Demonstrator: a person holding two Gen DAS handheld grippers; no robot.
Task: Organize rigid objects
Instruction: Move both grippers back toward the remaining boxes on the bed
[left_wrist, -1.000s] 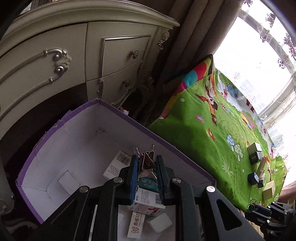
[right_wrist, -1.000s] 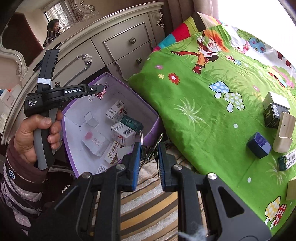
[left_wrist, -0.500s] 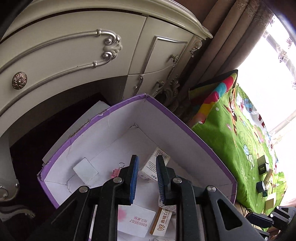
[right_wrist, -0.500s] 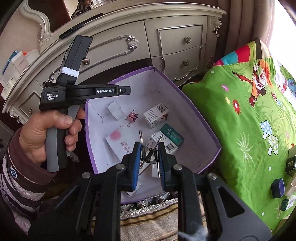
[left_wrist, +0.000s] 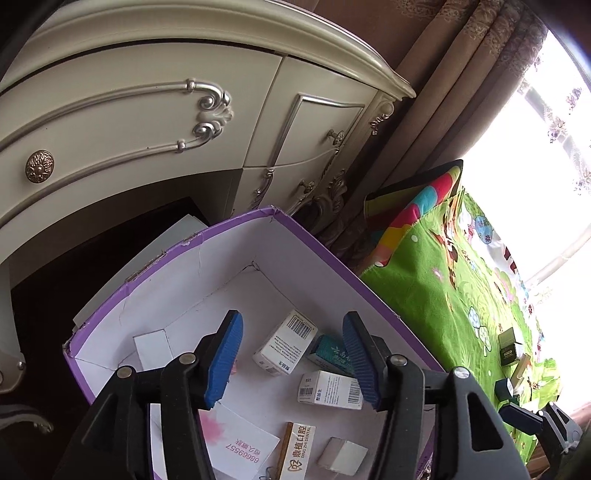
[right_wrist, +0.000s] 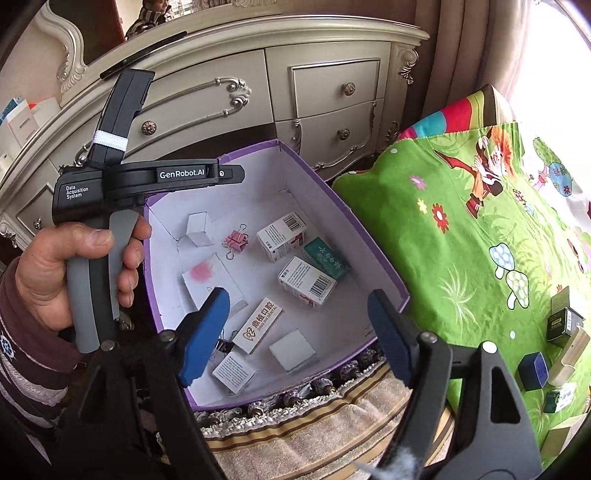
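A purple box (right_wrist: 376, 266) with a white inside holds several small cartons, a pink binder clip (right_wrist: 235, 240) and a black binder clip (right_wrist: 222, 346). My right gripper (right_wrist: 295, 330) hangs over the box's near end. Its jaws are opening, with nothing between them, and the black clip lies just beside its left pad. My left gripper (left_wrist: 291, 356) hovers above the same purple box (left_wrist: 166, 254), jaws opening, with only the box's cartons (left_wrist: 284, 347) below. In the right wrist view a hand (right_wrist: 55, 266) holds the left gripper's handle.
A cream dresser (right_wrist: 325, 85) stands right behind the box, with curtains (left_wrist: 461, 92) beside it. A green cartoon cloth (right_wrist: 461, 240) lies to the right and bears more small boxes (right_wrist: 563, 321) and a blue cube (right_wrist: 532, 369). A striped rug (right_wrist: 314, 435) borders the box's near side.
Both grippers have gone from shut to wide open. The black binder clip has left the right gripper's pads and now lies in the box. The pink clip lies in the box too.
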